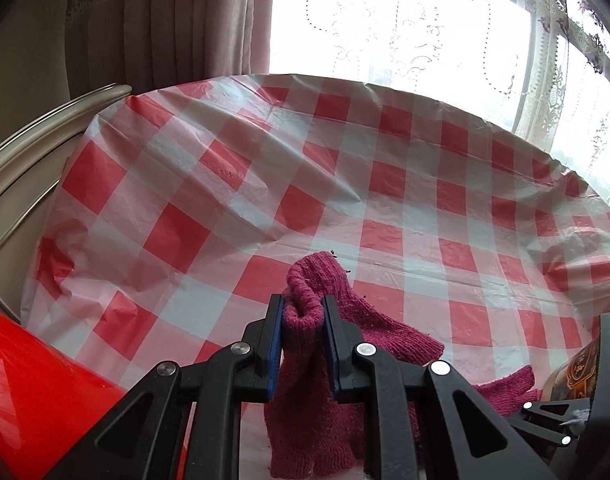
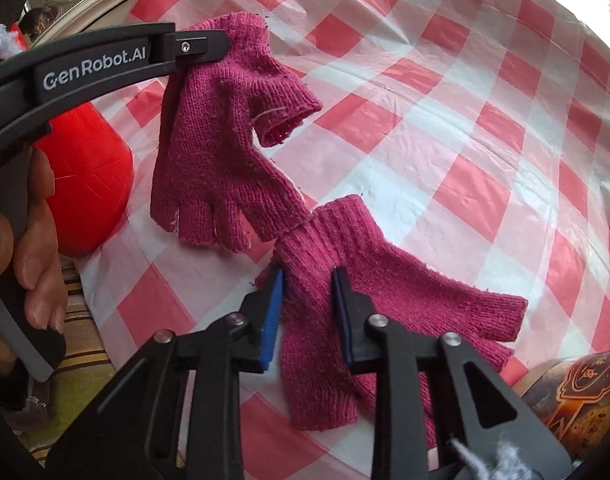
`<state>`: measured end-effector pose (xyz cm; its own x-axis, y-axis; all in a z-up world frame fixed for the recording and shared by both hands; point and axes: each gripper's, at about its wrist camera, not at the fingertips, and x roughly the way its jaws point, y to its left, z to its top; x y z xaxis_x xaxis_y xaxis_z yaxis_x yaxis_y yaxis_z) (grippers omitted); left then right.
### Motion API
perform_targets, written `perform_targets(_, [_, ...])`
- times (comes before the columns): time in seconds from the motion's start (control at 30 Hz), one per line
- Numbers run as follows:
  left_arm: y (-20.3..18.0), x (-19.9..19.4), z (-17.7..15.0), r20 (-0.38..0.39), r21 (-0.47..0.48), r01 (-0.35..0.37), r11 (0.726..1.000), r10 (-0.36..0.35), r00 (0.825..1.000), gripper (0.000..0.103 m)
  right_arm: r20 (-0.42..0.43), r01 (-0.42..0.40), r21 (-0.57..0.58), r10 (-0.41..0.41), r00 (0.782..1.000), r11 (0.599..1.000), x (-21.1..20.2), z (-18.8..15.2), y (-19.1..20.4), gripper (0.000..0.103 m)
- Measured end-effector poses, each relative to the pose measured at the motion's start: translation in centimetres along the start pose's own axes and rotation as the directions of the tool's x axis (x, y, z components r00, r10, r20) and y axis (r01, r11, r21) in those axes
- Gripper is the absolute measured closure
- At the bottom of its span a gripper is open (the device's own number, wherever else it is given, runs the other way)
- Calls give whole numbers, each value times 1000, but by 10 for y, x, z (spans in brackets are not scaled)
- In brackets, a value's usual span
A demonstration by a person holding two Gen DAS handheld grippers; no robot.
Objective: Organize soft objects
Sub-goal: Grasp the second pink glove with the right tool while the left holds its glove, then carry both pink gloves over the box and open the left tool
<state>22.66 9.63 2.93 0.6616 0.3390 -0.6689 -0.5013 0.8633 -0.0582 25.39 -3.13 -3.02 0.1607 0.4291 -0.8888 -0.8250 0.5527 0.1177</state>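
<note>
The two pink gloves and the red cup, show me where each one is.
Lifted glove [image 2: 209, 152], right wrist view: on its palm, hanging from the left gripper.
Lying glove [image 2: 405, 280], right wrist view: on its palm, flat on the checked cloth.
Red cup [image 2: 93, 172], right wrist view: on its side wall.

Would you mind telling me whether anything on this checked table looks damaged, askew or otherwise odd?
The plastic tablecloth is rumpled, with raised folds running across its left half rather than lying flat. The pink glove hanging from the left tongs shows a loose pale thread near its thumb opening. Nothing looks spilled.
</note>
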Motion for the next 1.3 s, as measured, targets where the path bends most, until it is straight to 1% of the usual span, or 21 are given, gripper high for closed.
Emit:
perform_targets(0.07, [0,-6,1,8,-9,25,1000,-25,1000,84,6,-1,8,1,1000,1000,-6,-2,1,83])
perform_targets(0.23, [7,-25,7,22,-33,70,997,-69,997,84,68,-8,29,6,998,1000,-42,-10,6,84])
perform_targets(0.4, [7,-57,15,44,-45,130,990,-128,991,84,126,-26,52,19,992,998,-87,-25,11,84])
perform_targets(0.53, [6,-89,13,61,-39,183,982,-180,982,84,176,-25,66,13,984,997,-129,-49,15,84])
perform_targets(0.67, [3,-116,-1,49,-35,229,973,-227,973,84,222,-16,109,-9,975,994,-172,-80,10,84])
perform_targets(0.73, [-3,-129,-9,43,-21,251,968,-250,967,84,240,-4,138,-29,970,990,-195,-99,6,84])
perform_targets(0.8, [-12,-142,-16,34,-3,284,959,-283,958,84,250,23,164,-64,966,986,-217,-122,0,84])
perform_targets(0.83, [-18,-149,-19,27,5,307,952,-307,951,84,250,45,182,-90,964,982,-228,-135,-4,84])
perform_targets(0.93, [-39,-167,-30,-7,26,389,921,-389,921,84,246,104,255,-168,955,961,-259,-176,-22,84])
perform_targets(1.03, [-69,-182,-45,-54,56,466,883,-463,885,84,229,156,353,-247,941,923,-286,-221,-42,84])
perform_targets(1.1, [-92,-193,-56,-89,78,514,854,-508,857,84,214,189,410,-296,931,892,-301,-252,-52,84])
perform_targets(1.2, [-128,-208,-76,-155,101,593,799,-576,803,84,181,235,479,-357,916,846,-316,-294,-62,84])
perform_targets(1.3, [-165,-223,-96,-230,111,667,737,-634,739,84,143,268,542,-402,904,796,-327,-337,-69,84])
